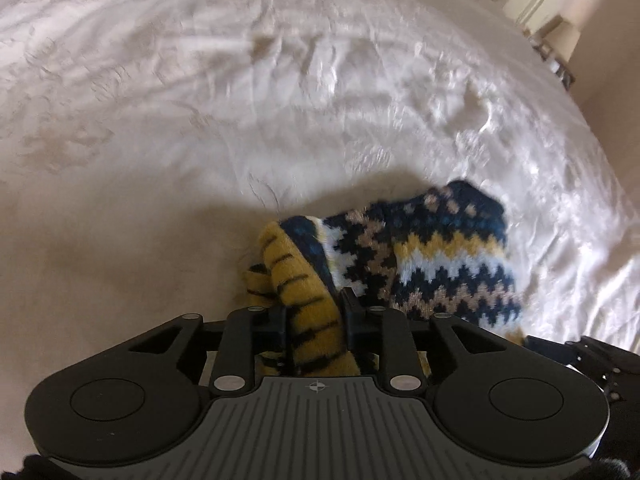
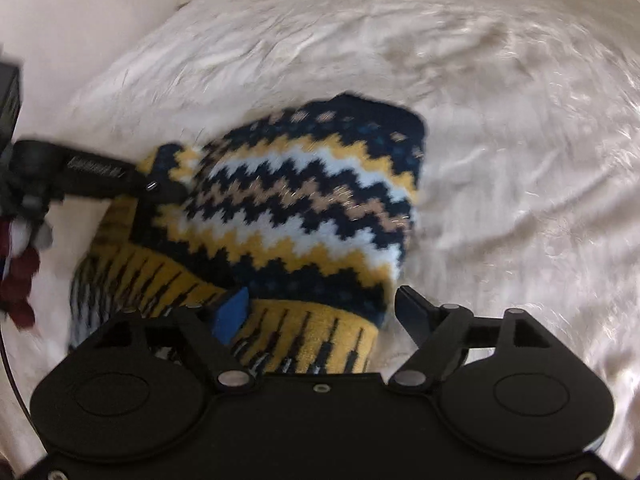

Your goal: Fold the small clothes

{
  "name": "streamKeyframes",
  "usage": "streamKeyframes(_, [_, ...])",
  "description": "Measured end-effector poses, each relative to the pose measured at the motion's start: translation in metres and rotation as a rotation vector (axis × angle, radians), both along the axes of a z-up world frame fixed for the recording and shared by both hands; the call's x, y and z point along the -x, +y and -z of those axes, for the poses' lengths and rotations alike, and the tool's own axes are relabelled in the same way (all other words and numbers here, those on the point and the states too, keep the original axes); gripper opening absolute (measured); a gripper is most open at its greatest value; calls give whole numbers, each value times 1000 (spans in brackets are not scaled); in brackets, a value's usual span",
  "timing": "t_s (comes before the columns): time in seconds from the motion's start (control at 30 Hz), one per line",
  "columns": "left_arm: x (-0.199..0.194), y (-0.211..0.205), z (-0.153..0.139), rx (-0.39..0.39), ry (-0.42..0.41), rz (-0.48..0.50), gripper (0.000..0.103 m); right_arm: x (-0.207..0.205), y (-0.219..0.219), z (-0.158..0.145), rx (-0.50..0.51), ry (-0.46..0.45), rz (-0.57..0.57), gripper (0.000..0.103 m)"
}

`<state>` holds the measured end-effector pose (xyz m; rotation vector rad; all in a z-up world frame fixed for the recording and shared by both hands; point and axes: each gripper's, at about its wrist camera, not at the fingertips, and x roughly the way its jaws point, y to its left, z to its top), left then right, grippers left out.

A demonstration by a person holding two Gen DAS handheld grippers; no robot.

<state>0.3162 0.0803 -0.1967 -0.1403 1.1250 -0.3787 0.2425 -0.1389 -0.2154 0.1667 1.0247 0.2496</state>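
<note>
Left hand-held gripper (image 1: 314, 312) pinches the knit hat's (image 1: 432, 248) yellow cuff; right (image 2: 322, 312) open.

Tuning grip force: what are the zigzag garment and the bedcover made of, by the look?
Zigzag garment: chunky knit, likely wool or acrylic; blocky stitches show in the pattern, the yellow ribbed cuff looks fuzzy, and glinting flecks suggest a metallic thread. Bedcover: smooth woven cream fabric with a satin-like sheen; creases catch highlights and a faint embossed pattern shows.
</note>
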Motion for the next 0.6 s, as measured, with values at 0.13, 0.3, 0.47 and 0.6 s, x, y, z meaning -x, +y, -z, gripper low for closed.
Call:
streamKeyframes(0.13, [23,9,-27,-23,-50,-28,27,22,-10,-22,-24,-55,2,82])
streamKeyframes(0.3, [64,7,-30,-11,-26,-3,28,50,-5,-13,10,-7,-34,82])
streamKeyframes(0.47, [90,6,-15,1,53,-1,29,74,-14,15,53,96,0,84])
streamKeyframes(0.6, [94,5,-15,-10,68,1,38,80,-26,-2,14,68,9,85])
